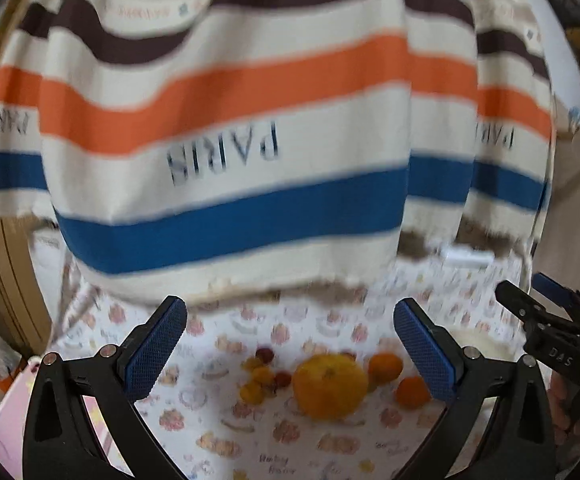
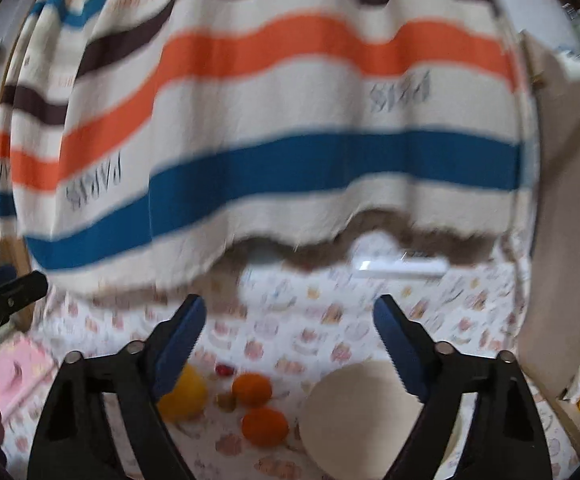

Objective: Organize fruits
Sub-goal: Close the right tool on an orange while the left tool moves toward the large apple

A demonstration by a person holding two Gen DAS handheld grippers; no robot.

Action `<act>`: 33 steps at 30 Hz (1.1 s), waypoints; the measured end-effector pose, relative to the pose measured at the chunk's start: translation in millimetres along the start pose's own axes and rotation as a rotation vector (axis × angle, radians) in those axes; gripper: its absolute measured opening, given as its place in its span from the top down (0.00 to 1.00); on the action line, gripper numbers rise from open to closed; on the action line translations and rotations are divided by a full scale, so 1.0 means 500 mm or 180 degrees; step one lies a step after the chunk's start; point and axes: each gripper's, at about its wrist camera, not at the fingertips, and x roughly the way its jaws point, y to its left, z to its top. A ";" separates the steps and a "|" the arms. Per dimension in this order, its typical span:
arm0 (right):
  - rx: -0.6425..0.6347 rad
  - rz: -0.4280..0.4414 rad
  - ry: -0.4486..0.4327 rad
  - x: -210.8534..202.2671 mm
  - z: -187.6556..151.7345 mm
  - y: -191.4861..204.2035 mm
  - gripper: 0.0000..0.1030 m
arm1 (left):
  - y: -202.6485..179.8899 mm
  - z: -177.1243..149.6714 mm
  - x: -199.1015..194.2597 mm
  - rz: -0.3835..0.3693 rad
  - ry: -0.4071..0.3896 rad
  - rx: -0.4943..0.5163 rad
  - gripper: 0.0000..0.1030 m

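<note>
Patterned tablecloth (image 1: 226, 432), striped blanket (image 1: 226, 128) hanging behind

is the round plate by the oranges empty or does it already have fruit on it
Empty. The right wrist view shows the plate with a bare pale face, while the two oranges and the big yellow fruit lie beside it on the patterned cloth.

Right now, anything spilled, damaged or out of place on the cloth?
Nothing damaged. The fruits lie loose on the patterned cloth: big yellow fruit, two oranges, small ones. The round plate looks empty.
</note>
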 end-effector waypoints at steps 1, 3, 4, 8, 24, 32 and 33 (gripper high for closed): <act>0.0000 0.0035 0.0089 0.016 -0.011 0.001 0.22 | 0.002 -0.009 0.008 0.0013 0.0023 -0.0013 0.00; 0.0023 0.0200 0.0411 0.058 -0.035 0.001 0.34 | 0.003 -0.024 0.025 0.0102 0.0098 -0.0023 0.00; 0.0072 0.0335 0.0560 0.076 -0.048 -0.001 0.38 | 0.004 -0.028 0.034 0.0099 0.0158 -0.0039 0.00; 0.0183 0.0563 0.1012 0.138 -0.100 -0.004 0.43 | 0.008 -0.047 0.064 -0.0025 0.0363 -0.0156 0.00; -0.0046 0.0383 0.1508 0.232 -0.186 0.014 0.58 | -0.032 -0.091 0.118 -0.0006 0.0676 -0.0007 0.00; -0.0144 0.0374 0.1472 0.229 -0.187 0.023 0.58 | -0.028 -0.101 0.134 0.0070 0.0762 -0.0069 0.00; -0.0172 0.0380 0.1467 0.230 -0.188 0.025 0.58 | -0.025 -0.101 0.133 0.0104 0.0753 -0.0096 0.00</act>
